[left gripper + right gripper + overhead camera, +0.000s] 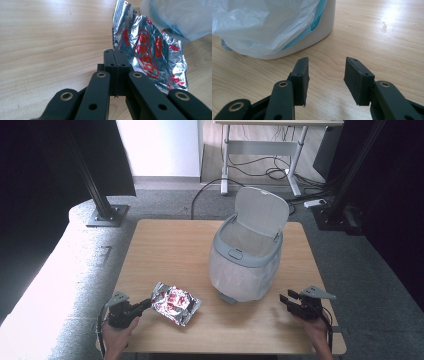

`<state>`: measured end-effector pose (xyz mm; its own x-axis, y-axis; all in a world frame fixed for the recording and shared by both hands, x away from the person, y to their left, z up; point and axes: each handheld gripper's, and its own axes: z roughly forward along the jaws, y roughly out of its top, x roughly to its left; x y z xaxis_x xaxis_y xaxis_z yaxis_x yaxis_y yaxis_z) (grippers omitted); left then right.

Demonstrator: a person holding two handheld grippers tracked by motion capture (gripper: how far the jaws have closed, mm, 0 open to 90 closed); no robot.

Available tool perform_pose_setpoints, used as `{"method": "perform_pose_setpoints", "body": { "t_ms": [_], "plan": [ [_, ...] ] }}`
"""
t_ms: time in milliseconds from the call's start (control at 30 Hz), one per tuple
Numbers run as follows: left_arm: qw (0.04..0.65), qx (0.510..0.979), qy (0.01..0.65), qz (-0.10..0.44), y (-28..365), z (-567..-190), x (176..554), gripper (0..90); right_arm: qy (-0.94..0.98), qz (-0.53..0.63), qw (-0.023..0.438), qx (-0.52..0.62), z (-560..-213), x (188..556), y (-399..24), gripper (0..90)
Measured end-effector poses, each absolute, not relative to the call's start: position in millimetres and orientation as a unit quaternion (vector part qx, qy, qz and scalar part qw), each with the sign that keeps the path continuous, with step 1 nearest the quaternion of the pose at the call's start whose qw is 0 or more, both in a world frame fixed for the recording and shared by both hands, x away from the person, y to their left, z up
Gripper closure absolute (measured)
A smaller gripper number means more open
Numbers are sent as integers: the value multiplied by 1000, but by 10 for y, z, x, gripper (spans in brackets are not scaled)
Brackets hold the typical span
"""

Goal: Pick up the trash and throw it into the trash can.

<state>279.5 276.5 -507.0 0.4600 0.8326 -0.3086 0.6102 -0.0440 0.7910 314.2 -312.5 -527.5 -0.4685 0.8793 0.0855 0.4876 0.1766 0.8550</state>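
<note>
High view: a wooden bench (165,245) carries a small grey bin (245,257) lined with a pale plastic bag, its lid (262,211) raised at the far side and its mouth open. A crumpled foil wrapper (175,303) with red print lies near the left front of the bench. The left claw (146,304) has its tips at the wrapper's near-left edge, with the person's hand behind it. The right claw (286,301) rests near the right front edge, just right of the bin and well apart from the wrapper.

Left gripper view: the left claw (116,63) is closed flat on the wrapper's edge, and the foil wrapper (150,53) stands up to the right of the tips. The bag-covered bin (180,17) shows beyond it at upper right. Judgement: the wrapper is probably bound for the bin, which lies to the right of and beyond the held piece. The left hand is the nearer one and already has it. The wrapper's long axis runs from near left to far right, roughly toward the bin.

Right gripper view: the right claw (325,75) is spread wide with nothing between its tips, over bare wood. The bin (287,27) and its bag stand just beyond it to the left.
</note>
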Motion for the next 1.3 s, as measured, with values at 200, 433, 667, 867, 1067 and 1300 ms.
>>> {"method": "perform_pose_setpoints", "body": {
  "t_ms": [200,433,667,867,1067,1300],
  "plan": [
    [473,716,499,120,2770,-4986,2818,900,734,441,220,467,-5287,3144,-3132,536],
    [496,705,493,115,2851,-4808,2812,900,749,423,215,463,-5398,3198,-3087,517],
    [505,711,474,122,2808,-4569,2809,900,757,403,210,470,-5469,3271,-3069,493],
    [522,712,454,118,2725,-4336,2831,900,760,387,208,479,-5513,3297,-3067,487],
    [534,715,438,114,2638,-4159,2868,900,760,368,212,492,-5521,3322,-3048,459],
    [545,715,424,106,2572,-4021,2877,900,762,356,225,492,-5524,3316,-3009,436]
  ]
}}
